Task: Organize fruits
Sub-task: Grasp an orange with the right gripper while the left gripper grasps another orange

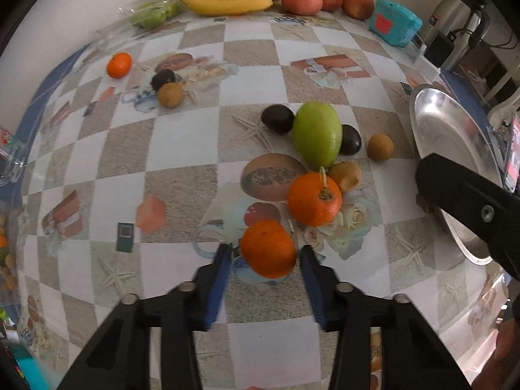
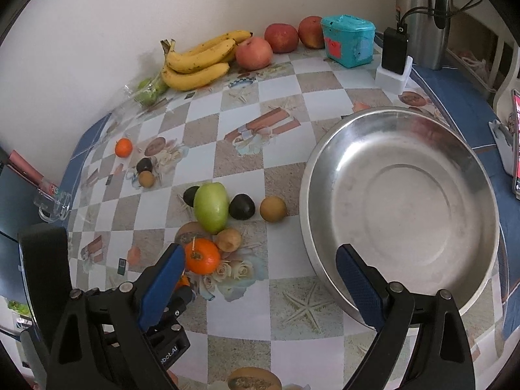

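In the left wrist view my left gripper (image 1: 265,260) has its blue fingers on either side of an orange (image 1: 268,248); the right pad touches it and a small gap shows at the left pad. A second orange (image 1: 314,199) with a stem lies just beyond, next to a green mango (image 1: 318,135), two dark avocados (image 1: 277,118) and brown round fruits (image 1: 380,146). My right gripper (image 2: 260,279) is open and empty, its right finger over the near rim of the steel bowl (image 2: 403,201). The bowl holds nothing.
Bananas (image 2: 198,61), red apples (image 2: 253,52) and a teal box (image 2: 348,40) line the back wall. A small orange (image 2: 123,147), an avocado and a brown fruit lie at the left. A kettle (image 2: 422,16) and charger stand at the back right. A glass mug (image 2: 53,206) sits at the left edge.
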Available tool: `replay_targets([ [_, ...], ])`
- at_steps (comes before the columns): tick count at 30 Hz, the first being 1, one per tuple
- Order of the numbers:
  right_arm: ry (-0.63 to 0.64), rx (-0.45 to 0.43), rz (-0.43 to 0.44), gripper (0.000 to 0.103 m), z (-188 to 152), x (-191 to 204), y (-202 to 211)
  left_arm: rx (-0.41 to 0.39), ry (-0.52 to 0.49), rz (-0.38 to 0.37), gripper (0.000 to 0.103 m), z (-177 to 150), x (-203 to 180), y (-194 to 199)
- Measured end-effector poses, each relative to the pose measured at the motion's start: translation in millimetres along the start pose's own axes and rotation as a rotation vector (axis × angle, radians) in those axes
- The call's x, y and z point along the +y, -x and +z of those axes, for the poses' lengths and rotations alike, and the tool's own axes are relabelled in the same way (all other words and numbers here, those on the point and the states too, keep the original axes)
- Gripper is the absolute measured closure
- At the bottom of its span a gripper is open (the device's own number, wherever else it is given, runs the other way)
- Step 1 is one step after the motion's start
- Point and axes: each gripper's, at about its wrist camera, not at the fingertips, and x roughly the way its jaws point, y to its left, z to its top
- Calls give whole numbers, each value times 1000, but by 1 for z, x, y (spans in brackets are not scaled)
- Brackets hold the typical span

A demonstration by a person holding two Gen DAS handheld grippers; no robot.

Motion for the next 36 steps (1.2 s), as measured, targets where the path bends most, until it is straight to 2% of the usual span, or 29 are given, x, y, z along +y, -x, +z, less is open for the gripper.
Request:
replay_targets([
  [7, 6, 14, -18, 9, 3, 4, -7, -15, 31, -36, 67, 1, 7, 6],
  [10, 10, 21, -18, 10, 5, 9, -10, -40, 71, -13, 67, -1, 21, 14],
  [12, 15, 29, -22, 18, 6, 13, -14, -64, 126, 8, 67, -2, 35, 20],
  [16, 26, 58, -26, 23, 5, 22, -25, -116, 234, 69, 67, -2, 65, 29],
  [18, 29, 80, -13, 29, 4, 28, -31, -128, 269, 76, 67, -3, 75, 31],
  [21, 23, 116, 13, 29, 1, 36, -42, -130, 301, 59, 67, -5, 84, 30],
  [24, 25, 137, 11, 39, -3, 44, -51, -125, 311, 46, 67, -3, 87, 27],
  [26, 17, 145, 3, 40, -5, 46, -55, -124, 313, 33, 67, -2, 88, 27],
  [30, 10, 165, 10, 51, -7, 50, -63, -121, 310, 21, 67, -3, 87, 29],
  [36, 4, 192, 10, 60, -9, 56, -72, -116, 315, 12, 67, -5, 89, 28],
])
